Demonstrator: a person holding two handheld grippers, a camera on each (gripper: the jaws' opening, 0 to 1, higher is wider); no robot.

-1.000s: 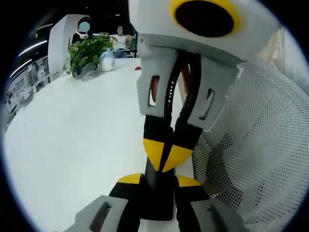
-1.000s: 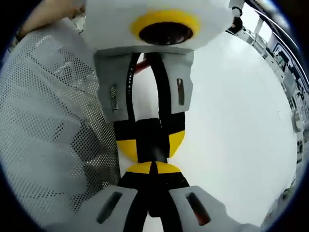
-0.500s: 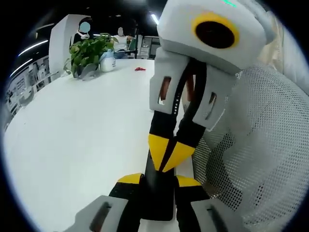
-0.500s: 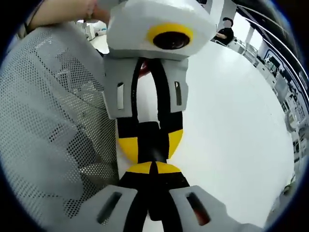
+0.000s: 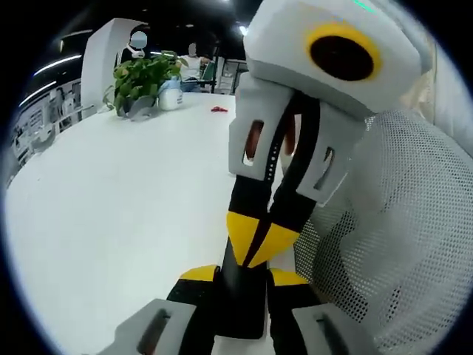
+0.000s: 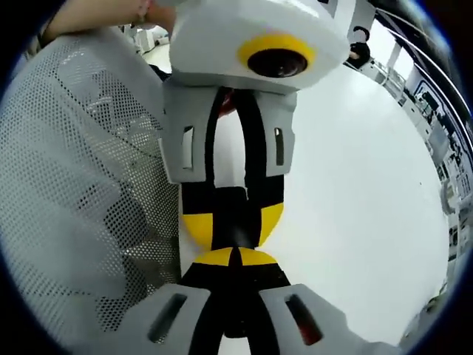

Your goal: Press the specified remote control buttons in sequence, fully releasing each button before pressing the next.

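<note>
Remote (image 5: 240, 303) — one, black — sits clamped in the left gripper (image 5: 242, 275); the right gripper (image 5: 255, 248), jaws pressed together, touches its end.

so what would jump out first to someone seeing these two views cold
The two grippers meeting tip to tip over the white table: in the left gripper view the right gripper reaches down to the left gripper, both closed, with a thin black object between the left gripper's jaws. Beside them is a person's white mesh sleeve, and a potted plant sits at the table's far edge.
</note>
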